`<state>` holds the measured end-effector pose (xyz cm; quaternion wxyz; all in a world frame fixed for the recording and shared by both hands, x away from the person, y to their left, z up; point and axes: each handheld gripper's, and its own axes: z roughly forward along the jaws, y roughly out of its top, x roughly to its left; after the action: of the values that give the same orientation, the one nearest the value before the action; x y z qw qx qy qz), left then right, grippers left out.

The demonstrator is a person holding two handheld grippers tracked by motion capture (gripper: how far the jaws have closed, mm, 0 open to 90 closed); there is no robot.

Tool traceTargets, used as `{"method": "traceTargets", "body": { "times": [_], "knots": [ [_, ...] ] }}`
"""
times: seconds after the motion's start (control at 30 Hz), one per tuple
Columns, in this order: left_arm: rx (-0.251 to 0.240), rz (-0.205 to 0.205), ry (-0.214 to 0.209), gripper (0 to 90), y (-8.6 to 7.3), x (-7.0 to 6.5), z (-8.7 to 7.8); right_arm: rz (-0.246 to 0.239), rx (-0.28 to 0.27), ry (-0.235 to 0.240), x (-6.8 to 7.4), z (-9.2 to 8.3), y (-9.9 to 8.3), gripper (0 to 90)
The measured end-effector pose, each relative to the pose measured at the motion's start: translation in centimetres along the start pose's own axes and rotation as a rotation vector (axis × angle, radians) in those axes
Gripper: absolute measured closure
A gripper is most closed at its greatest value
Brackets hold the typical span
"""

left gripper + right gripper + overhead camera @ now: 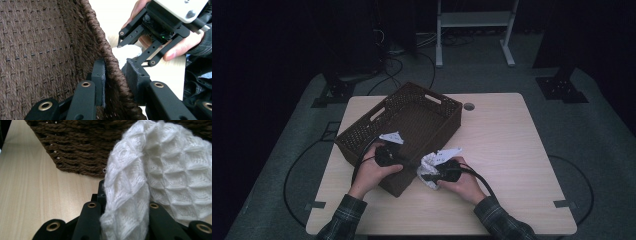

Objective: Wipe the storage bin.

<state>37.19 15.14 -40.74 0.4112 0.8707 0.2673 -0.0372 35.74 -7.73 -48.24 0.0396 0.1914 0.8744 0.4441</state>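
Dim room, pale wood table (507,150). Brown woven basket (412,125) at table's 10 o'clock. Left gripper (113,72) clamps basket rim, steadying. Right gripper (122,202) pinches white waffle cloth (155,170) at basket's 5 o'clock. Advice: hoist cloth above rim before crossing; keep basket pinned.

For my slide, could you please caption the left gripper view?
Left gripper clamps the woven basket's rim.
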Motion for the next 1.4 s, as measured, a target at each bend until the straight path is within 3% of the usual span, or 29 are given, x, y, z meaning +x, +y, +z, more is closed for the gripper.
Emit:
{"method": "traceTargets", "body": {
  "times": [0.8, 1.4],
  "knots": [
    [-0.001, -0.003, 0.000, 68.9, 0.0, 0.0, 0.0, -0.077, -0.022, 0.124, 4.6, 1.3, 1.3, 75.1],
    [0.001, 0.004, 0.005, 69.0, 0.0, 0.0, 0.0, -0.139, -0.092, 0.158, 6.8, 0.4, 3.3, 75.1]
  ]
}}
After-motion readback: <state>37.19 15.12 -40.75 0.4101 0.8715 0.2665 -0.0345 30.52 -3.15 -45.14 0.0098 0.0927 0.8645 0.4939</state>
